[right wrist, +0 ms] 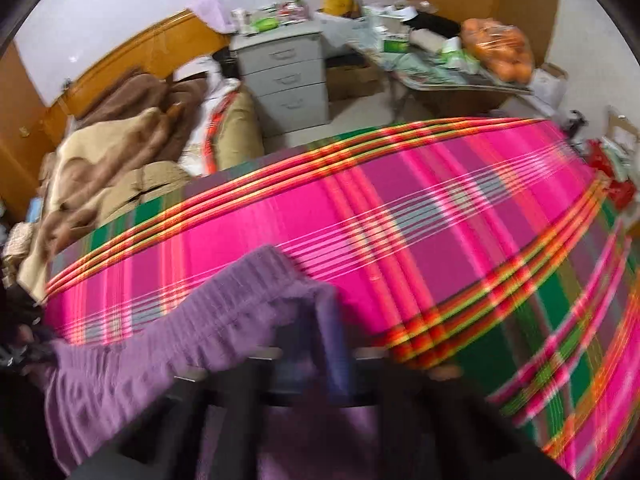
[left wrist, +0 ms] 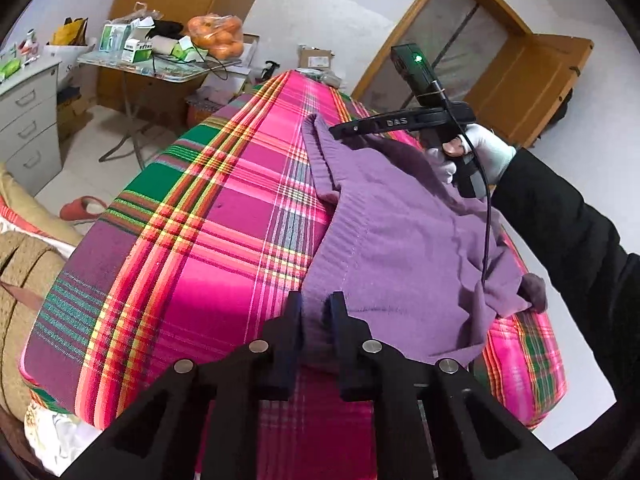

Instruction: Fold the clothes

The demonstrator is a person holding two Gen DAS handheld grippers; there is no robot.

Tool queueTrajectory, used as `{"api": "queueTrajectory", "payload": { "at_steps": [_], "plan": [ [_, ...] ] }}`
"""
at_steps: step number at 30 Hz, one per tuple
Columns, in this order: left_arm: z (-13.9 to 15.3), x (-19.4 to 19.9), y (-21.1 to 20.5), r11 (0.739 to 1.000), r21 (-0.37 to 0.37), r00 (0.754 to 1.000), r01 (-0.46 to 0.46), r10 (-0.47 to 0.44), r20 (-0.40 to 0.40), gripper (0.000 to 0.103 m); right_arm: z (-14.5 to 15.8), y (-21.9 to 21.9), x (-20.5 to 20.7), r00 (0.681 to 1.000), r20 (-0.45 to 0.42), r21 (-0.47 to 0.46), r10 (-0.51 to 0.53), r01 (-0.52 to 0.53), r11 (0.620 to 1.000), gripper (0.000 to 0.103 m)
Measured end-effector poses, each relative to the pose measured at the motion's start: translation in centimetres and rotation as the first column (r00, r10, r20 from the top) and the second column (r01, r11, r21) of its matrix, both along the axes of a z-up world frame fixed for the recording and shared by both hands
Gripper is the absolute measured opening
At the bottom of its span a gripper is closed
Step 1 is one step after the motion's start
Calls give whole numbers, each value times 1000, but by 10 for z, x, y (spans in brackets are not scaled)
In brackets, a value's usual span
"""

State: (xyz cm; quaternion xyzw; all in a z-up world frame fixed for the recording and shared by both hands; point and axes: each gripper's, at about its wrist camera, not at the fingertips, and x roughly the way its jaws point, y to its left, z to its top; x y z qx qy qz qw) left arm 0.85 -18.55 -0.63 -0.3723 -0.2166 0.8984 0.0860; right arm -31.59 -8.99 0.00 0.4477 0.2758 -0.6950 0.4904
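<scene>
From the left wrist camera, a purple garment (left wrist: 400,240) lies rumpled on the right part of a bed covered by a pink, green and yellow plaid sheet (left wrist: 200,240), with its ribbed band running up along the garment's left edge. The left claw (left wrist: 316,308) sits at the near end of that edge, its two dark fingers drawn close together with a fold of the purple cloth pinched between them. Farther up the bed the right claw (left wrist: 340,130) reaches in from the right, held by a white-gloved hand (left wrist: 476,152) in a dark sleeve, its tip at the far corner of the ribbed band; a cable hangs down from it over the cloth. Beyond the bed stand a grey drawer cabinet (left wrist: 28,120) and a cluttered worktop (left wrist: 156,68) carrying boxes and a bag of oranges (left wrist: 218,36). From the right wrist camera, which is blurred, the purple garment (right wrist: 160,340) fills the lower left, and its ribbed band arcs across the plaid sheet (right wrist: 400,240). The right claw (right wrist: 316,344) is clenched, fingers almost together on the corner of that band. Behind the bed lie brown and tan blankets (right wrist: 112,160), the same grey drawer cabinet (right wrist: 288,80) and the bag of oranges (right wrist: 500,52).
</scene>
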Motion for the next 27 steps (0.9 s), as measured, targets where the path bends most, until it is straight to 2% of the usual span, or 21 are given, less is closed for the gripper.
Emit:
{"api": "queueTrajectory", "payload": {
  "at_steps": [3,9,16,18,22,27],
  "plan": [
    [2,-2,0,1000,-17,1000,-10,10,-5,10,11,1,-1,998,-59,-36,-27,25,999,4],
    [9,-17,-12,998,-42,999,-44,43,-27,8,51,-2,-15,973,-189,-138,-133,108,985,3],
    [33,-78,-56,987,-119,993,-108,103,-49,8,80,-34,-53,918,-292,-173,-266,223,959,3],
    [41,-93,-68,981,-152,992,-119,112,-52,8,79,-42,-70,907,-297,-178,-299,255,951,3],
    [41,-117,-93,975,-169,990,-144,141,-29,8,64,-64,-101,898,-284,-169,-336,298,939,3],
    [19,-131,-108,976,-163,987,-147,155,35,8,31,-88,-121,902,-261,-140,-343,316,938,2]
  ]
}}
